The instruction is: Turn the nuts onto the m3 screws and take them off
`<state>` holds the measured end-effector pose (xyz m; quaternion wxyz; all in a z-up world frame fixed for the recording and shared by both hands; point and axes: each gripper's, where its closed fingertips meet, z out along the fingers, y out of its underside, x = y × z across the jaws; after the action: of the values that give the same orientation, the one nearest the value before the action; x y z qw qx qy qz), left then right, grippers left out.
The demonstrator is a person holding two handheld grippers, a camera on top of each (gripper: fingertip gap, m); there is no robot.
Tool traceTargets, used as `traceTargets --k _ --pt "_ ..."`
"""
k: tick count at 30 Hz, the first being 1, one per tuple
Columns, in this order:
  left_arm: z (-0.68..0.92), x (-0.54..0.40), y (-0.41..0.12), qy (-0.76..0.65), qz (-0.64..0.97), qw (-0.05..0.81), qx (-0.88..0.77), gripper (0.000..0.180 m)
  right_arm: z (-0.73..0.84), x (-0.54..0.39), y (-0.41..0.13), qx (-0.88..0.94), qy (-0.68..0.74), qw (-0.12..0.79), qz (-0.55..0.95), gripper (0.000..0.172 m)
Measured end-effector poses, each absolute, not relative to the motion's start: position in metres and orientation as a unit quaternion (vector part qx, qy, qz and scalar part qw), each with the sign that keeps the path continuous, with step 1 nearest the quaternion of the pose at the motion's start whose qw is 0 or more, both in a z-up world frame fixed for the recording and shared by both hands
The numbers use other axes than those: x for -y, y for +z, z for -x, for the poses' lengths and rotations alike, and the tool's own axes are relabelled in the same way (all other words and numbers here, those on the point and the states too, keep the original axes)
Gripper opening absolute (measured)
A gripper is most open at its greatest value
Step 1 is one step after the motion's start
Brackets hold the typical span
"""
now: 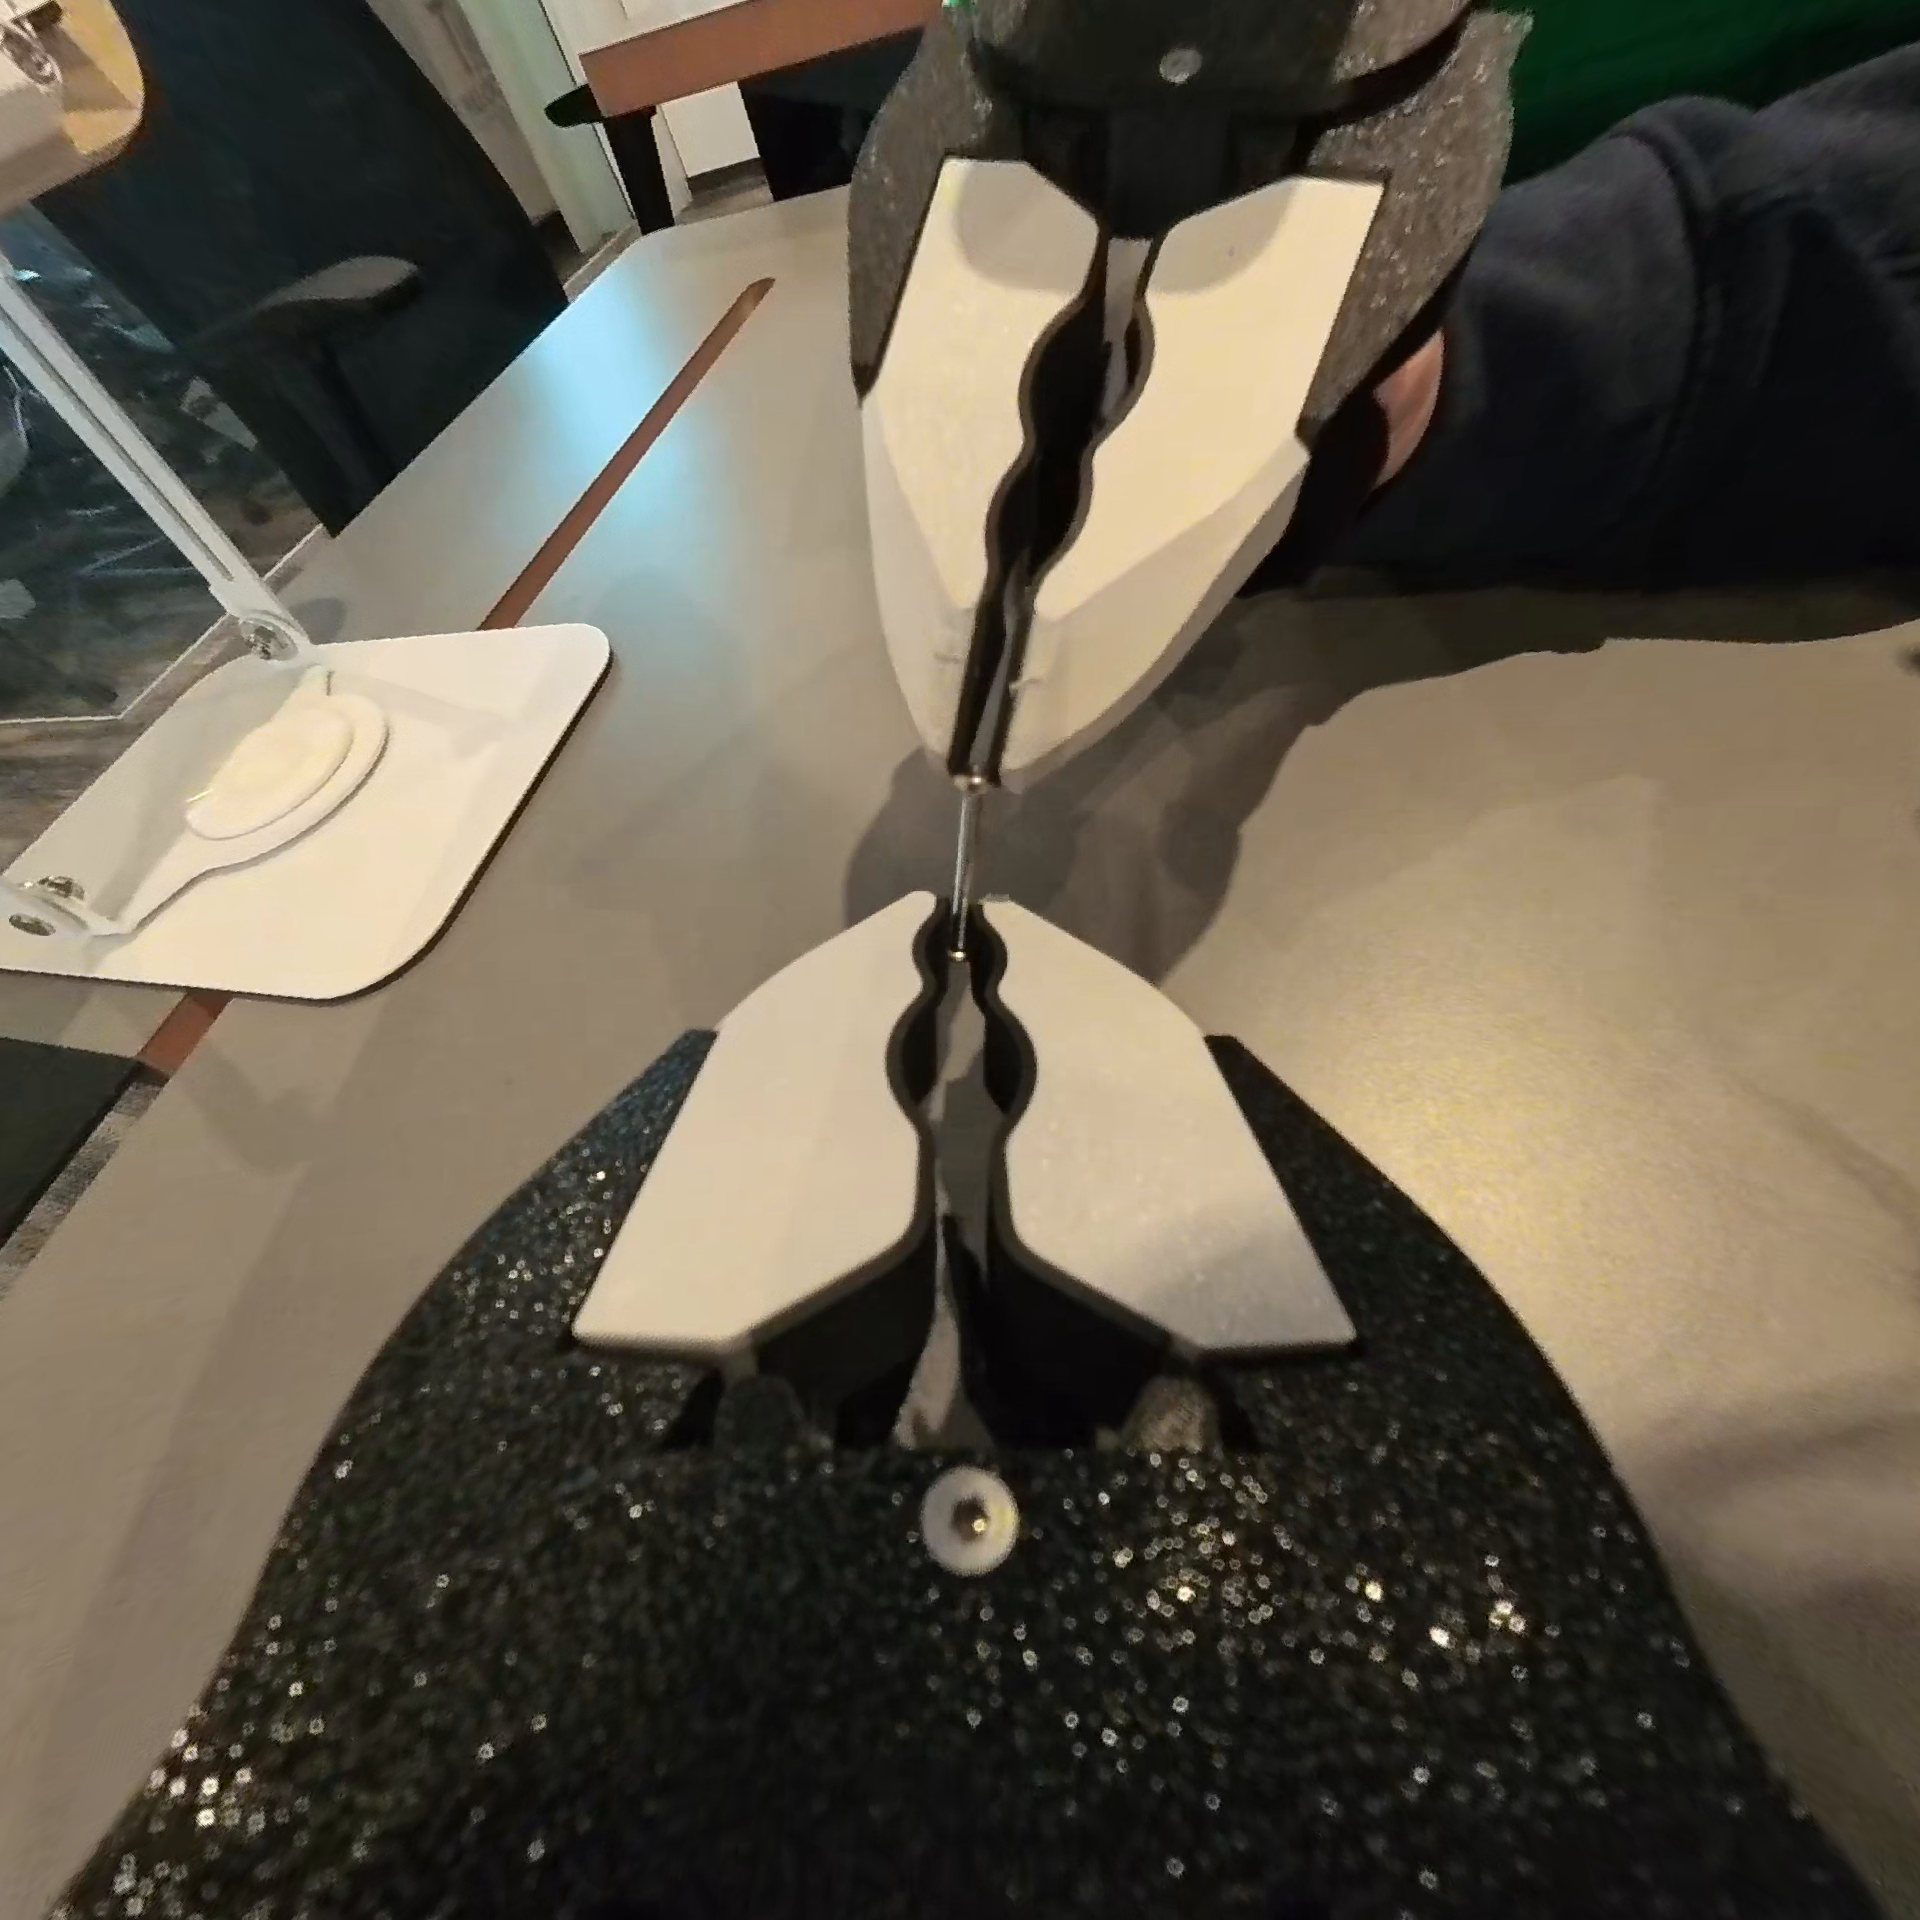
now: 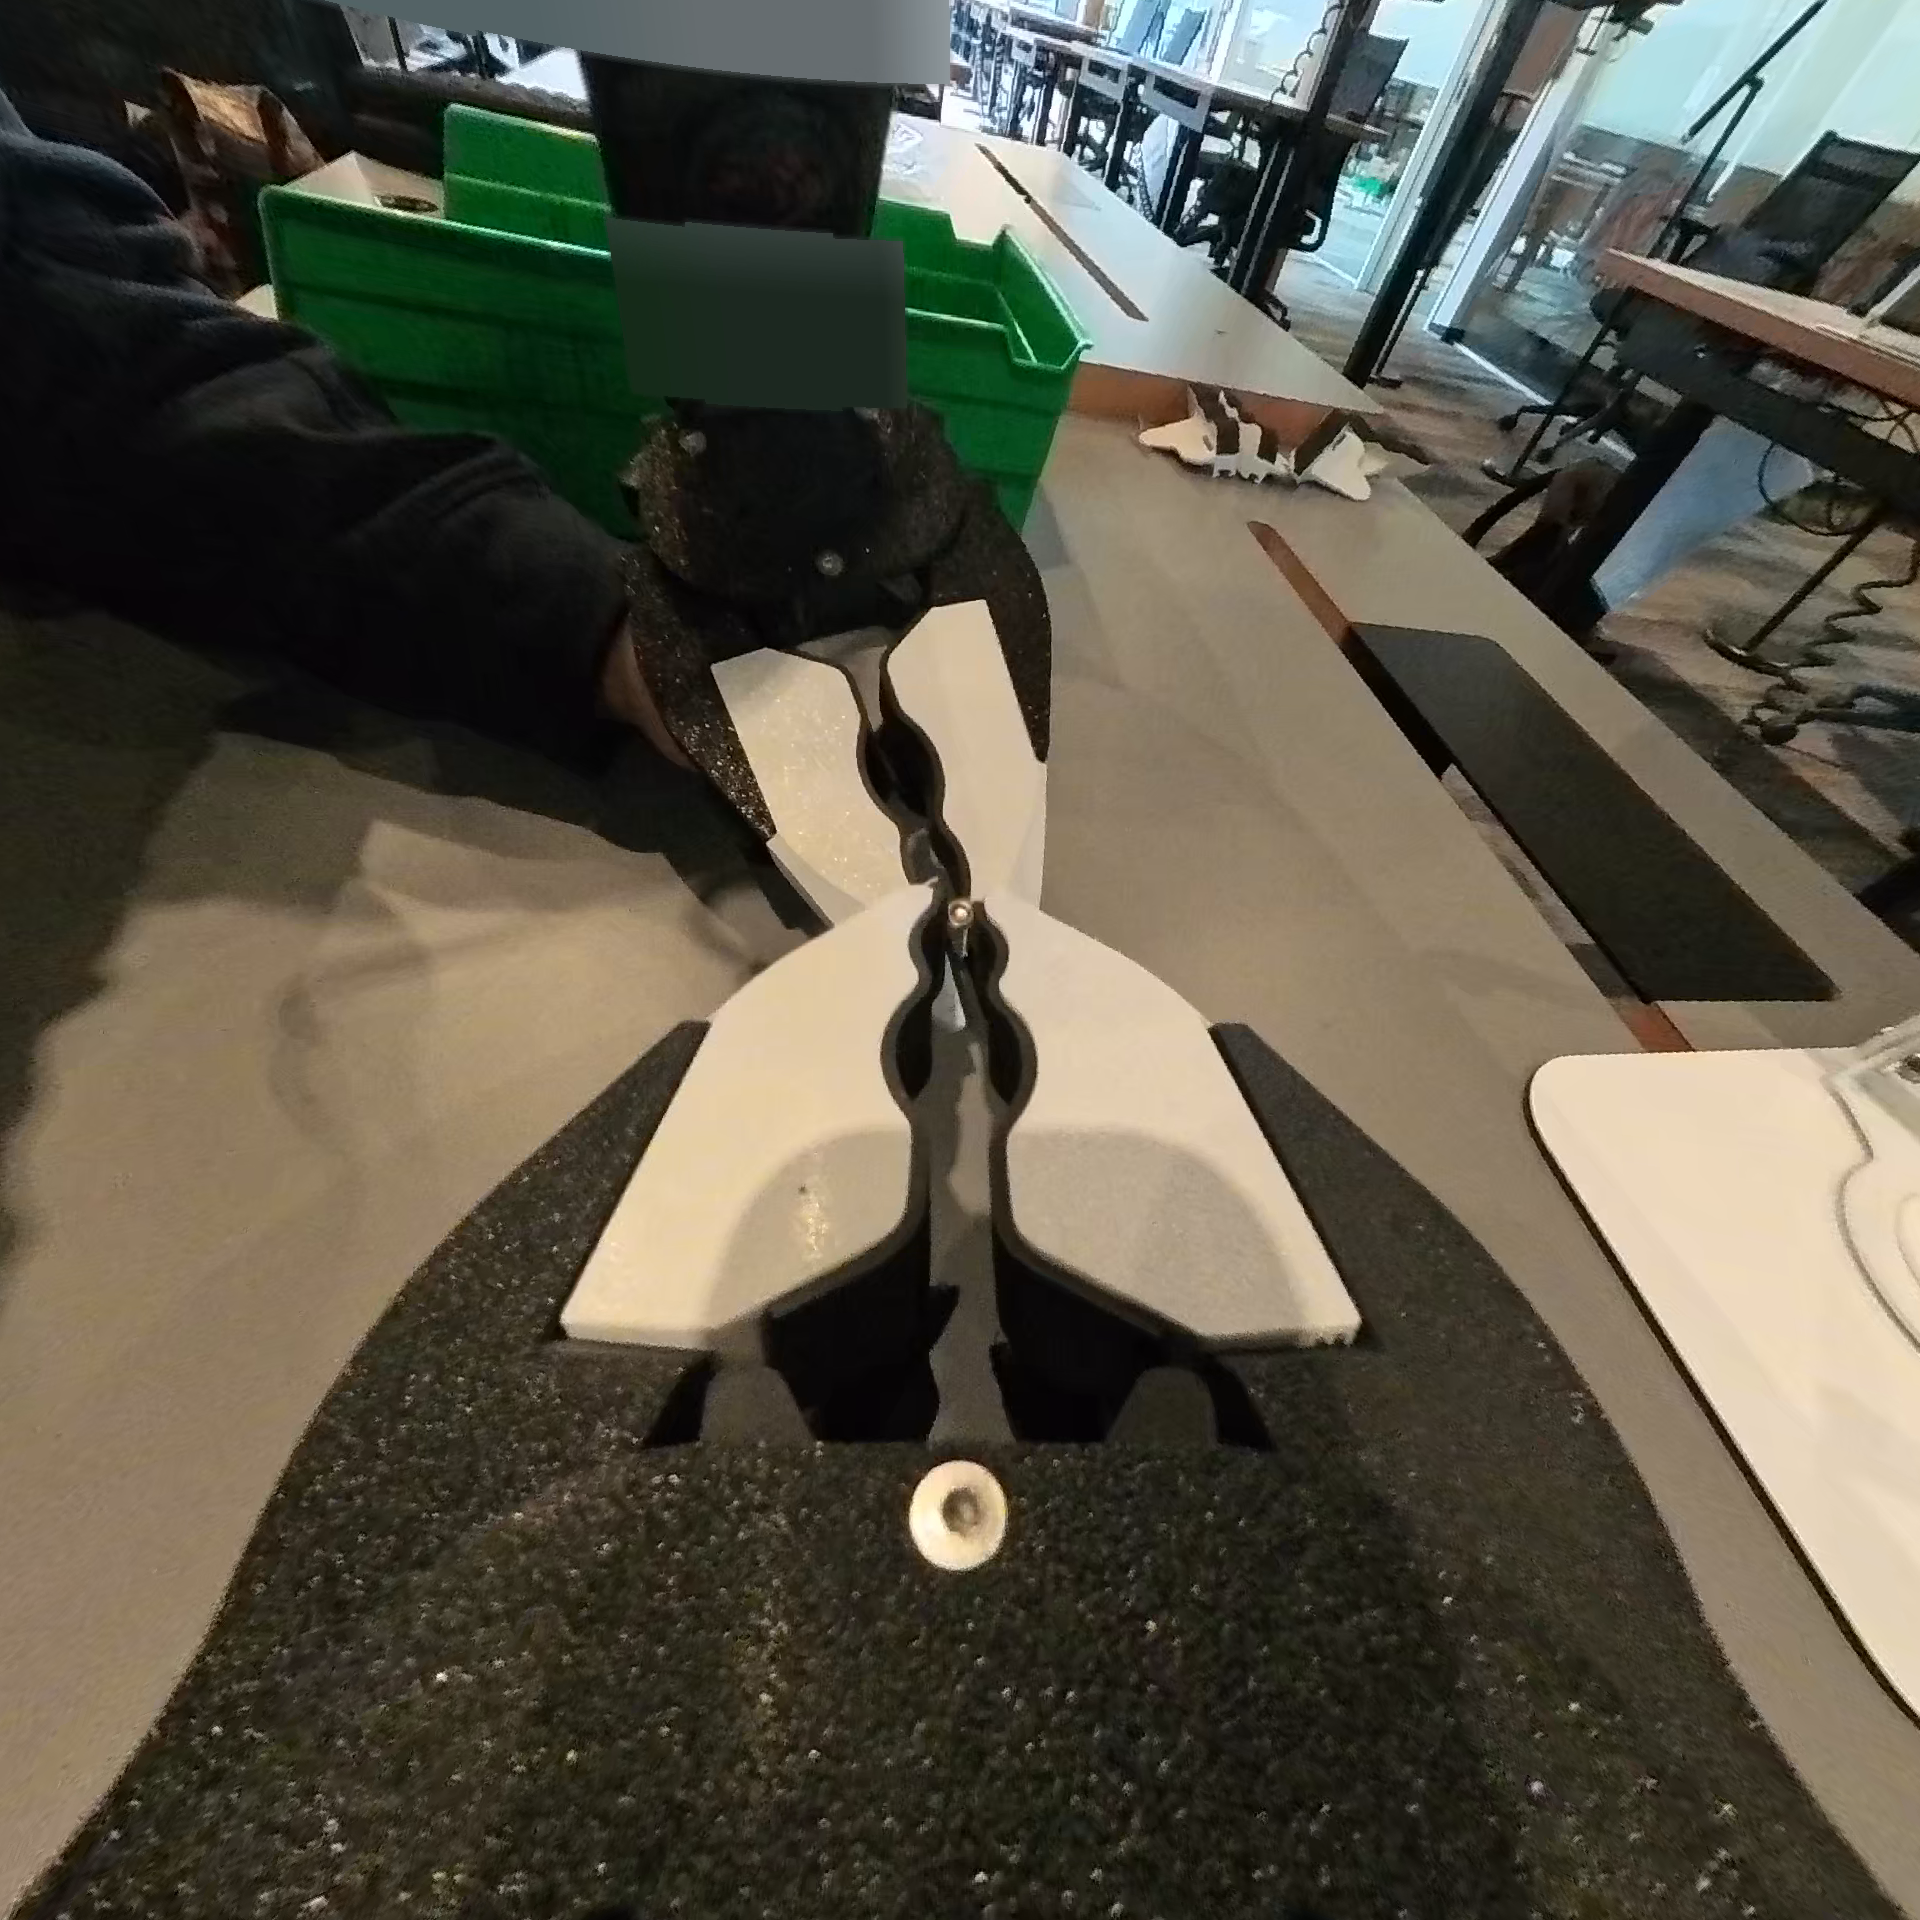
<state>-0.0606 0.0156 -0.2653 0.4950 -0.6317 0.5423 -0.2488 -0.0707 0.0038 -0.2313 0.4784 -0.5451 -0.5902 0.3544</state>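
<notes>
Two tongs hold one thin screw over the grey counter [image 1: 1558,935].

The left tongs [image 1: 958,914] pinch one end of the screw [image 1: 966,852]. The right tongs [image 2: 961,906] squeeze a small nut [image 2: 960,914] on the other end, tips nearly touching.

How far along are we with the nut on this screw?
Done: the screw is off the table, bridging the two tongs. In hand: the left tongs pinch one end; the right tongs pinch a small metal piece, apparently the nut, at the other. Left: how far it is threaded cannot be told.
</notes>
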Motion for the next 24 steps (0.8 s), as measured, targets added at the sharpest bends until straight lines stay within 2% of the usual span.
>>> traceTargets --k 24 --pt "0.0601 -0.0160 -0.2666 -0.249 0.633 0.491 -0.544 0.002 0.0708 -0.0054 -0.2321 0.584 0.358 0.483 0.545 0.005"
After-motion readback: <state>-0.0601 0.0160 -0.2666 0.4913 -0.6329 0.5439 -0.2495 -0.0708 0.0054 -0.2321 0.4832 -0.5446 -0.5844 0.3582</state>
